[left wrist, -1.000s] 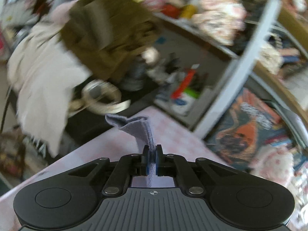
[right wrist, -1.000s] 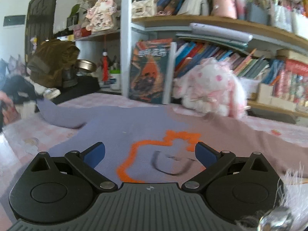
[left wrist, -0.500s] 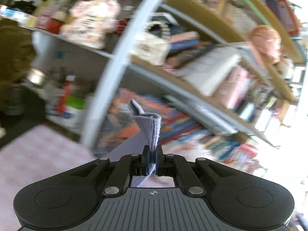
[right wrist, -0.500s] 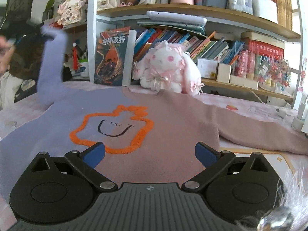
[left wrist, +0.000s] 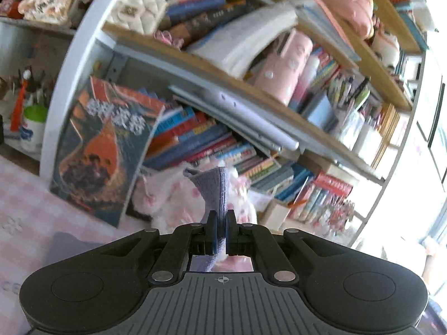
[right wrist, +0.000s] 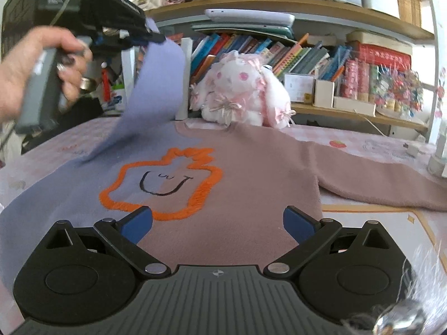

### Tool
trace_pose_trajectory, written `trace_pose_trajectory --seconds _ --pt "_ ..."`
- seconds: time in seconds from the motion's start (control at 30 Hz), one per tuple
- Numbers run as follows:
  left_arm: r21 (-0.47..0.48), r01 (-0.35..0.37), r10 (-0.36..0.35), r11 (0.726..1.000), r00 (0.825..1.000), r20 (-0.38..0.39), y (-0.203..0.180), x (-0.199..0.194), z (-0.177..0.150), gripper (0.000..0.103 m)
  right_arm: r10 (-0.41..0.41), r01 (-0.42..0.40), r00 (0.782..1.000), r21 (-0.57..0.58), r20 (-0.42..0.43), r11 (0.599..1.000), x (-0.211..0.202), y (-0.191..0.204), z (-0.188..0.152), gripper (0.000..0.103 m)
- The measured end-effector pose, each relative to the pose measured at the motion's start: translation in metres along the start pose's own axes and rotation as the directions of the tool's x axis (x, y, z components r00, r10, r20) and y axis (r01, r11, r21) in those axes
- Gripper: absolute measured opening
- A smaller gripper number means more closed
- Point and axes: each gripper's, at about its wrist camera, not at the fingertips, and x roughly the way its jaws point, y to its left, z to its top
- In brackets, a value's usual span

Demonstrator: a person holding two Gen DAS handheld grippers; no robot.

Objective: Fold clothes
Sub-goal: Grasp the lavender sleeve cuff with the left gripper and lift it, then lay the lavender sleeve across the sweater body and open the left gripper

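Since a second ago we have swung the lilac sleeve (right wrist: 156,83) up off the table and across, so the left wrist view now faces the bookshelf (left wrist: 251,103) instead of the clutter at the far left, and the sleeve rises in an arc over the sweater's left shoulder. The sweater (right wrist: 223,173) lies flat on the pink checked tablecloth (right wrist: 377,142), half lilac and half dusty pink, with an orange outlined smiling face on its chest; its pink sleeve (right wrist: 391,184) stretches out to the right. Our left gripper (left wrist: 220,223) has its fingers pressed together on the sleeve's cuff, which sticks up between them, and from the right wrist view we see a hand (right wrist: 36,67) holding that gripper high at the left. Our right gripper (right wrist: 218,224) hovers low over the sweater's hem with its blue fingers (right wrist: 138,223) spread wide and nothing between them. Behind the sweater a white and pink plush rabbit (right wrist: 240,95) sits against the shelf.
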Motion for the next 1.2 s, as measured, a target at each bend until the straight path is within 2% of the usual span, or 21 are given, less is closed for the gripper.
trace_pose_trajectory --seconds 0.17,0.23,0.27,0.3,0.33,0.37,0.47,0.57,0.63,0.73,0.8,0.9,0.97,1.07,1.13,1.2 --pt "0.022 -0.014 0.016 1.0 0.998 -0.061 -0.012 0.02 -0.022 0.004 0.001 -0.001 1.0 -0.009 -0.003 1.0 0.0 0.001 0.001 0.101" --pt "0.033 -0.023 0.026 0.999 0.995 -0.097 -0.017 0.027 -0.031 0.014 0.002 -0.002 1.0 -0.021 -0.008 1.0 0.001 0.003 0.001 0.101" --pt "0.037 -0.023 0.027 0.999 0.992 -0.123 -0.019 0.03 -0.035 0.03 0.002 -0.002 1.0 -0.026 -0.01 1.0 0.001 0.004 0.001 0.101" --pt "0.04 -0.02 0.026 0.999 0.989 -0.146 -0.021 0.033 -0.039 0.052 0.003 -0.003 1.0 -0.032 -0.012 0.999 0.002 0.005 0.001 0.101" --pt "0.043 -0.008 0.015 0.999 0.988 -0.157 -0.022 0.034 -0.041 0.06 0.002 -0.003 1.0 -0.04 -0.016 0.999 0.002 0.006 0.001 0.101" --pt "0.052 0.013 -0.005 0.999 0.987 -0.158 -0.024 0.031 -0.043 0.064 0.002 -0.003 1.0 -0.047 -0.02 0.999 0.003 0.007 0.001 0.101" --pt "0.119 0.043 -0.024 0.992 0.987 -0.159 -0.026 0.017 -0.044 0.066 -0.004 0.002 1.0 -0.068 -0.023 0.998 0.003 0.011 0.0 0.101" --pt "0.235 0.034 0.005 0.971 0.986 -0.164 -0.022 -0.01 -0.048 0.066 -0.006 0.003 0.999 -0.085 -0.031 0.996 0.005 0.013 0.0 0.101" --pt "0.3 0.012 0.041 0.954 0.985 -0.167 -0.012 -0.035 -0.054 0.066 -0.003 0.0 0.999 -0.092 -0.039 0.996 0.007 0.014 0.0 0.101" --pt "0.33 -0.066 0.13 0.942 0.976 -0.175 0.018 -0.074 -0.061 0.066 -0.001 -0.003 0.999 -0.092 -0.045 0.996 0.008 0.015 0.0 0.101" --pt "0.342 -0.152 0.221 0.927 0.96 -0.174 0.042 -0.098 -0.066 0.066 -0.001 -0.003 0.999 -0.091 -0.051 0.996 0.009 0.014 0.001 0.101" --pt "0.375 -0.28 0.365 0.884 0.914 -0.177 0.075 -0.124 -0.075 0.066 -0.002 -0.004 0.998 -0.092 -0.061 0.996 0.011 0.014 0.001 0.101" --pt "0.357 -0.306 0.394 0.883 0.895 -0.208 0.093 -0.135 -0.079 0.064 -0.006 0.0 0.998 -0.097 -0.068 0.995 0.012 0.015 0.001 0.101" --pt "0.33 -0.284 0.373 0.9 0.895 -0.246 0.106 -0.142 -0.083 0.061 -0.019 0.011 0.998 -0.112 -0.066 0.994 0.012 0.018 0.001 0.101" --pt "0.311 -0.26 0.347 0.914 0.898 -0.271 0.108 -0.14 -0.085 0.052 -0.025 0.018 0.998 -0.126 -0.049 0.992 0.009 0.021 0.0 0.101" --pt "0.275 -0.232 0.312 0.933 0.902 -0.298 0.111 -0.136 -0.088 0.038 -0.034 0.029 0.999 -0.139 -0.032 0.99 0.006 0.023 0.0 0.101"
